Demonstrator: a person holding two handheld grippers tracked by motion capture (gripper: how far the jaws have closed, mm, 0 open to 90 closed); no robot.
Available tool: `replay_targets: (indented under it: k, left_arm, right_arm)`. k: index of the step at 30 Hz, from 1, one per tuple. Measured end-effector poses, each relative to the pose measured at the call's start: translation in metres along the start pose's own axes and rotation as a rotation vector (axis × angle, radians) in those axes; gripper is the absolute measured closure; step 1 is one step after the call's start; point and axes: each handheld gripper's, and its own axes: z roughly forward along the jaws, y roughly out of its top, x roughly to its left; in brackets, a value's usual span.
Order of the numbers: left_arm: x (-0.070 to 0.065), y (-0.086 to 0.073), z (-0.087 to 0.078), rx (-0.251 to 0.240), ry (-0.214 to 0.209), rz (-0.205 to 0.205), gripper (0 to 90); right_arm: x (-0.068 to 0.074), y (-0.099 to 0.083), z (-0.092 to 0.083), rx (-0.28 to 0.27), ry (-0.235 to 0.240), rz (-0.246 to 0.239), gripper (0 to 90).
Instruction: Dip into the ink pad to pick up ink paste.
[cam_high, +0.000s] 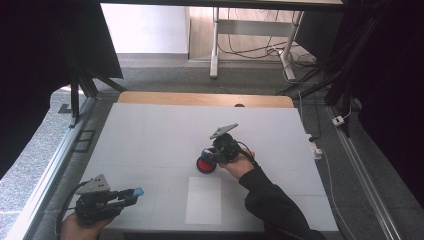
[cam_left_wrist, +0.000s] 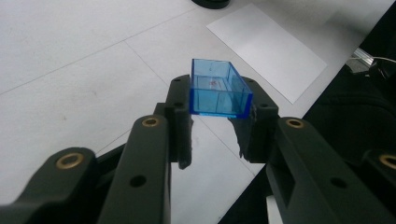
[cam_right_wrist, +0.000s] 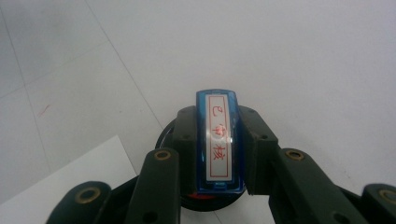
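Left claw, near-left corner of the white desk: jaws clamped on a clear blue rectangular plastic cap, open hollow side up in the left gripper view. Cap sits between the pads at the very tips, raised off the desk surface (shadow visible beneath the jaws). The person's left hand grips the body at the lower edge of the high view.

Centre: white rectangular paper sheet lies flat on the desk, near edge, between the two claws. Not touched by either.

Right of centre: right claw is closed on a blue plastic stamp body with a white label bearing red characters. Label faces the camera in the right gripper view, stamp pinched at both long sides. Directly under it is a round black ink pad with red centre, resting on the desk just beyond the sheet's far edge. Stamp is over the pad, tip pointing down at it; contact w/ the red surface cannot be confirmed. Person's right hand, dark sleeve, enters from bottom right.
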Motion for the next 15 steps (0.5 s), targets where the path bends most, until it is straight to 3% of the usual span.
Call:
replay_targets:
  k: [2,8,12,15]
  left_arm:
    - [0.000,0.000,0.000,0.000,0.001,-0.002,68.3]
    - [0.000,0.000,0.000,0.000,0.001,-0.003,68.4]
    - [0.000,0.000,0.000,0.000,0.002,-0.003,68.4]
    - [0.000,0.000,0.000,0.001,0.000,-0.005,68.4]
  right_arm:
    - [0.000,0.001,0.000,0.011,-0.005,0.001,70.7]
    - [0.014,0.006,0.002,0.043,-0.075,-0.093,70.9]
    - [0.017,0.006,0.003,0.045,-0.088,-0.103,70.9]
    - [0.013,0.005,0.002,0.032,-0.065,-0.075,70.9]
